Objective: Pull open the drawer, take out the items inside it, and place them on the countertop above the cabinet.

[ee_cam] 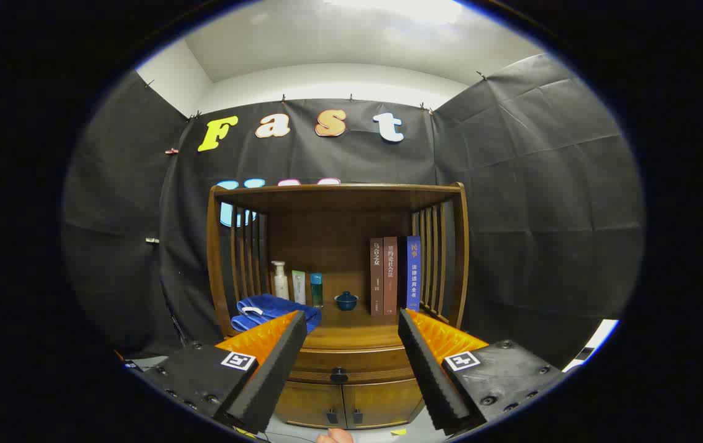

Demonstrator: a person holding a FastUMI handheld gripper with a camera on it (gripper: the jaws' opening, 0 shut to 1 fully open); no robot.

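The hand-held gripper [346, 344] was held wide open and empty, the closed drawer's knob [339, 375] lying centred between the fingers, farther off and slightly lower.

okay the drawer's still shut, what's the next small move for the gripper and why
Probably ease the open gripper forward and slightly down toward the drawer knob. The drawer looks closed, and the knob sits between the spread fingers but beyond their tips, not yet gripped.
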